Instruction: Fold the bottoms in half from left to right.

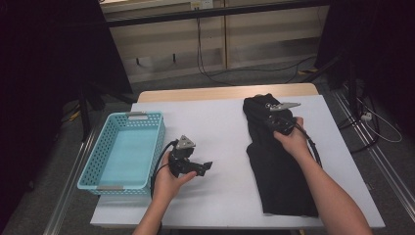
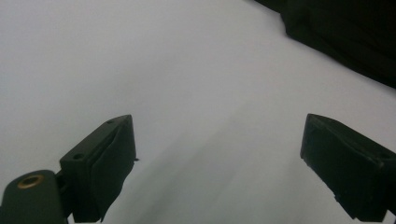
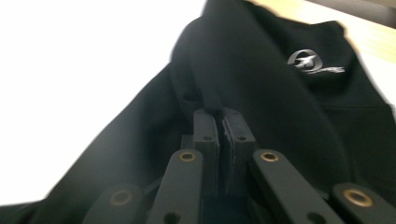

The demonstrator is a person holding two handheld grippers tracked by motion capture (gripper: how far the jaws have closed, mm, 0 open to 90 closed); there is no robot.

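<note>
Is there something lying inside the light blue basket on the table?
No, in the high view the light blue basket shows only its bare bottom, and the black garment lies apart from it on the table.

High view looks down; both tongs' cameras sit close, sharing perhaps the black garment.

The right gripper has its jaws pressed together, pinching a raised fold of the black garment. The fold runs up and away from the jaw tips. A small silver logo sits on the cloth at upper right. The white table lies to the left, and a strip of wood edge shows at the top right.
</note>
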